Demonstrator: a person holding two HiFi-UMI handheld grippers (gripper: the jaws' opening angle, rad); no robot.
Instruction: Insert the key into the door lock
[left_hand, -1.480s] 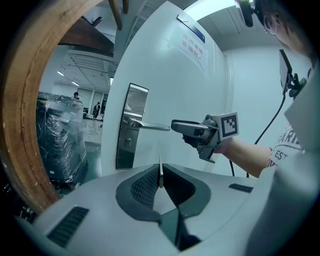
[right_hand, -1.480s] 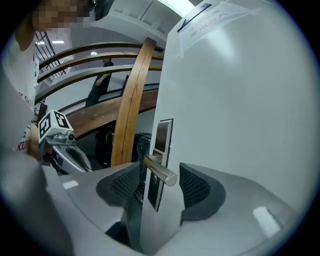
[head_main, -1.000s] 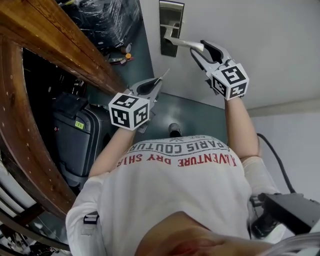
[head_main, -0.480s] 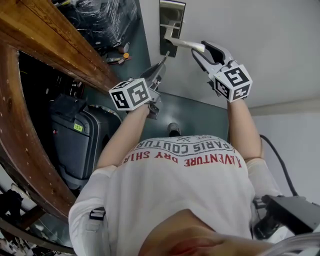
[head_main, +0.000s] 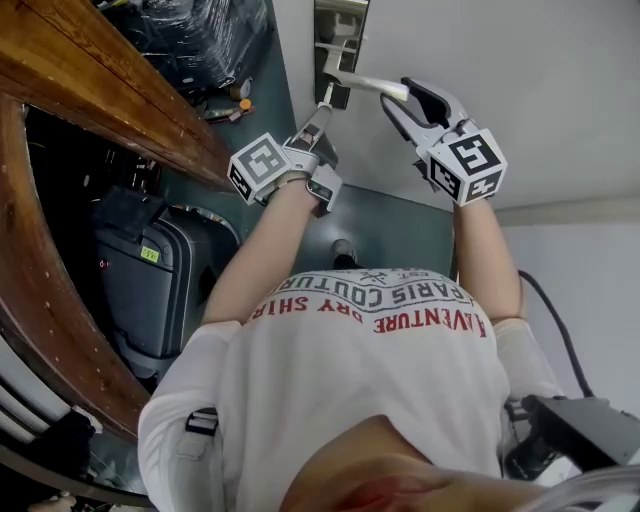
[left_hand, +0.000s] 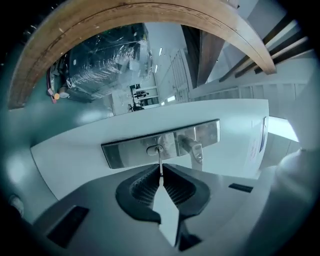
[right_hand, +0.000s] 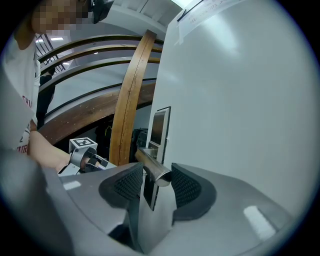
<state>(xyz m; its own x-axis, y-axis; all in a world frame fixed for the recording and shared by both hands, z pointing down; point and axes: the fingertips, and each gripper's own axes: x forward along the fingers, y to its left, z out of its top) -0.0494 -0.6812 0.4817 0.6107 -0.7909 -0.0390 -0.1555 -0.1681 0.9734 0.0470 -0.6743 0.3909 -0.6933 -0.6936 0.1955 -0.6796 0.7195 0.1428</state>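
Pinching the key (left_hand: 160, 161), my left gripper (left_hand: 160, 171) has its jaws clamped together on it. Key tip sits at the keyhole (left_hand: 156, 149) in the lock plate (left_hand: 125, 154); I cannot tell whether it has entered. Right gripper (right_hand: 157, 171) grasps the free end of the handle (right_hand: 150, 161), one pad on each side, against the white door (right_hand: 240, 100).

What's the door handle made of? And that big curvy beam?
The door handle looks like metal, silvery and smooth: its end shines with reflections. The curved beam looks like varnished wood: brown, streaky grain with a slight gloss.
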